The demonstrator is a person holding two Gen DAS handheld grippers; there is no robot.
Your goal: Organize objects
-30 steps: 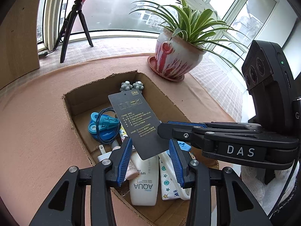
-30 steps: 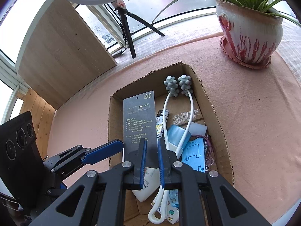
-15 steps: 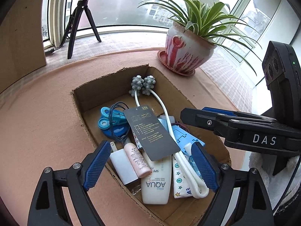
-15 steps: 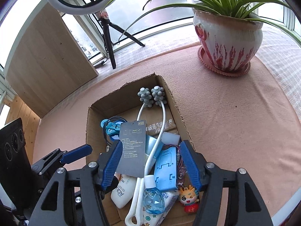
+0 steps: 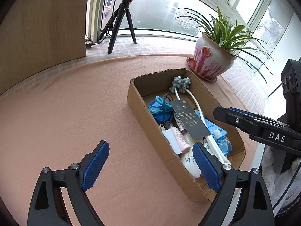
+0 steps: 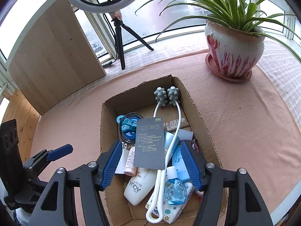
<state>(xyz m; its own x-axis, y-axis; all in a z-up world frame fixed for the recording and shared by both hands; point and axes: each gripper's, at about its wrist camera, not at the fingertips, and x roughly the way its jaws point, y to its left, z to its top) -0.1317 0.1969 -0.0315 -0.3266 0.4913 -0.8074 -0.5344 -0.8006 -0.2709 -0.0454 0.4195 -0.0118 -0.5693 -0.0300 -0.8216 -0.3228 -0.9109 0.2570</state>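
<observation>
Now the dark grey card (image 6: 149,144) lies flat on top of the other things in the cardboard box (image 6: 202,116), and nothing is holding it. Both claws have just been opening. The right claw (image 6: 151,164) hangs over the near part of the box with its blue pads apart and not touching the card. The left claw (image 5: 150,166) is wide open too, with nothing in it, over the pink worktop (image 5: 65,113) at the left side of the box. A white massager with knobby grey balls (image 6: 166,96) lies in the box beside a white bottle (image 6: 140,185). A potted plant (image 6: 234,50) stands far right.
</observation>
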